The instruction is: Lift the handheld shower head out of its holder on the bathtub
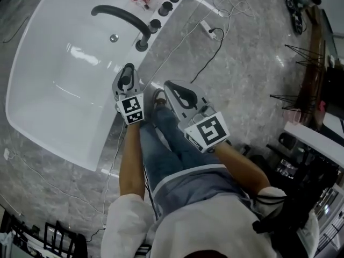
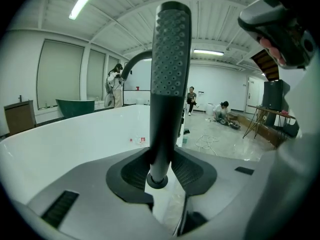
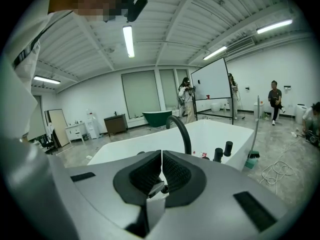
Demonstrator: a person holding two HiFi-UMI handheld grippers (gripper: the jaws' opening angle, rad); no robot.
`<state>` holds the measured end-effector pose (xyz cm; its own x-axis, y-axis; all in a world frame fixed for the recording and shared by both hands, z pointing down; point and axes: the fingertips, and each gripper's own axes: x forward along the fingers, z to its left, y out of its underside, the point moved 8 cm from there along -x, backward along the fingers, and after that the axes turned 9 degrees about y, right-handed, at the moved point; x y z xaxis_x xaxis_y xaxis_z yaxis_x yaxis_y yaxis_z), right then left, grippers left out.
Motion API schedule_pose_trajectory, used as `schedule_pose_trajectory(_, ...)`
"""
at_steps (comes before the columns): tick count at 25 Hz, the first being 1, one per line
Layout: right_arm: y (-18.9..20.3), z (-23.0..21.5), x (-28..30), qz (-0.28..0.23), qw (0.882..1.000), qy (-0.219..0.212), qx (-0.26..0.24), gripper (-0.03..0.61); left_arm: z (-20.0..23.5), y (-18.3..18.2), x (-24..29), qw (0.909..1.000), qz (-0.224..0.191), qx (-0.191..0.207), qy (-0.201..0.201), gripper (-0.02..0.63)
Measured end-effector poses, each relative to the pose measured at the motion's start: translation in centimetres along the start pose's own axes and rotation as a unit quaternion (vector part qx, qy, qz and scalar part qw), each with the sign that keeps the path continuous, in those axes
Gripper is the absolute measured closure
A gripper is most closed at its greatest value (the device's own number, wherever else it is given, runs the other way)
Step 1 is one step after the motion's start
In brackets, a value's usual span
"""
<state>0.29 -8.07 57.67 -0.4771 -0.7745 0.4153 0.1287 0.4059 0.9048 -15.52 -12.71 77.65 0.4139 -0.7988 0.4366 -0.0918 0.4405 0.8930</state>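
The shower head (image 2: 171, 59) is dark grey and dotted, the bathtub (image 1: 54, 98) white, the spout (image 1: 122, 15) black.

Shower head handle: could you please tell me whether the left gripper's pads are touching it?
Cannot tell. In the left gripper view the shower head handle stands between the left gripper's closing jaws, hiding both pads' inner edges.

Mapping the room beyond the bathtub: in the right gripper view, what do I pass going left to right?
brown cabinet → green tub → black curved spout → black knobs → standing person
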Motion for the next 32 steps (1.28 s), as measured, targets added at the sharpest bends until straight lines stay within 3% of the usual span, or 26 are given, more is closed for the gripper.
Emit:
schedule_pose_trajectory(5,-4.9,-0.3,-1.5,-0.022,1.000,-0.006,0.002,0.560,-1.5,-7.9,-5.3,0.9990,-0.042,-0.003,0.016,0.466)
schedule_pose_trajectory(10,-12.7,-0.4,-6.3,-0.051,0.998,-0.007,0.020,0.560,-5.4,-19.7,-14.1,0.9959,-0.085,0.016,0.027,0.466)
schedule_pose_trajectory(15,-19.6,0.4,-11.3,-0.085,0.996,-0.025,0.001,0.560,-8.7,-28.5,-20.3,0.9952,-0.090,0.019,0.034,0.466)
schedule_pose_trajectory(20,-24.8,3.5,-17.4,-0.119,0.991,-0.049,-0.025,0.560,-11.0,-34.3,-26.6,0.9930,-0.111,0.028,0.027,0.466)
schedule_pose_trajectory(24,-28.0,5.8,-21.4,-0.143,0.988,-0.044,-0.039,0.560,-12.0,-39.4,-30.3,0.9888,-0.137,0.056,0.024,0.466)
schedule_pose_trajectory(32,-32.4,9.6,-25.3,-0.199,0.977,-0.045,-0.068,0.560,-13.5,-46.0,-36.0,0.9728,-0.223,0.058,0.023,0.466)
